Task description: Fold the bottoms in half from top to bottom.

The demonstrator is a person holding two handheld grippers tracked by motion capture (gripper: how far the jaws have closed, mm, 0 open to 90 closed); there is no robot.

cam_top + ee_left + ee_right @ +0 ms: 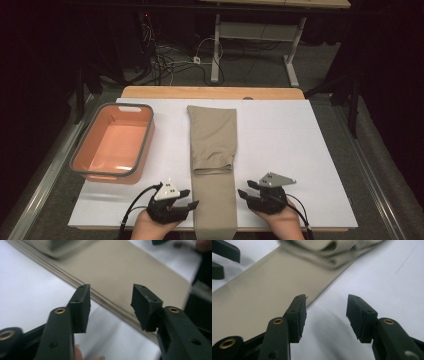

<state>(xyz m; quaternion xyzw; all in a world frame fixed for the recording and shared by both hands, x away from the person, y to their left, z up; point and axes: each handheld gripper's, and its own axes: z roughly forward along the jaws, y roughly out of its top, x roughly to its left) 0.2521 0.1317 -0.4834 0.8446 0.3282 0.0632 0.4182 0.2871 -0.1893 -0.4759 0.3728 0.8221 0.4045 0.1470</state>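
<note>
The surface (280, 150) is covered by a white sheet, with a bare wooden strip showing along its far edge.

The trousers (212, 150), tan, lie folded lengthwise as one long band down the middle of the surface, from near the far edge to the near edge, where the end hangs just over. The far part is doubled back on itself, so a thicker folded layer rests on the single band and ends about midway along it.

The tub (80, 155), orange with a grey rim, stands on the left part of the surface, well apart from the trousers, its left side reaching past the sheet's edge.

The left claw (186, 199) sits low over the surface just beside the left edge of the trousers, near their near end. In the left gripper view its jaws stand apart, the trouser edge running behind the gap, nothing between the pads.

The right claw (244, 194) sits just beside the right edge of the trousers, opposite the left claw. Its jaws also stand apart and grip nothing; in the right gripper view the gap lies over white sheet, with the trouser edge just behind its left-hand jaw there.
</note>
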